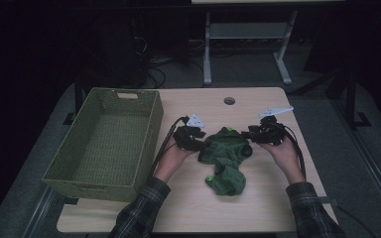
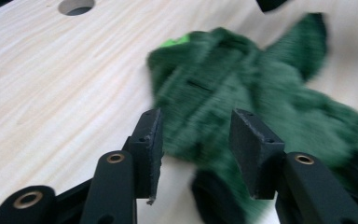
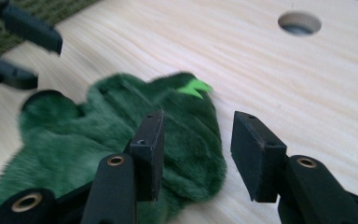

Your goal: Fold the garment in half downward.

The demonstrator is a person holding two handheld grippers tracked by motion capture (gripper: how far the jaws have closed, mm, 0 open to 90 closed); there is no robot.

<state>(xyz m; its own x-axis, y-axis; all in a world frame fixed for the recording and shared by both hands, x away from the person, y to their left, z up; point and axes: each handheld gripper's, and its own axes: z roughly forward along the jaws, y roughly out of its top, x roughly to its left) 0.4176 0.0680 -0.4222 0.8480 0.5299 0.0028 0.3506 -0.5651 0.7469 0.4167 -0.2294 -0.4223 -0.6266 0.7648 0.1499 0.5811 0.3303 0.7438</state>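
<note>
Sleeves point(image 1: 144, 210) in plaid enter the high view at 6 o'clock, one at each side. Beyond them a green garment point(image 1: 225, 161) lies crumpled at the middle of the table point(image 1: 258, 208), a bright green tag point(image 1: 209, 178) at its near edge. Left gripper point(image 1: 202, 143) sits at the garment's 9 o'clock edge, just beside the fleece. Its own view shows the jaws about half open with the fabric lying between and beyond them, blurred; the pads do not visibly press on it. Right gripper point(image 1: 247, 136) sits at the garment's 2 o'clock edge. Its view shows the jaws about half open: the left pad over the fleece, the right pad over bare wood, nothing clamped. Basket point(image 1: 104, 144), woven and green, stands at 9 o'clock of the garment, near the left gripper. Cable hole point(image 1: 229, 100) lies at 12 o'clock, near the far table edge.
</note>
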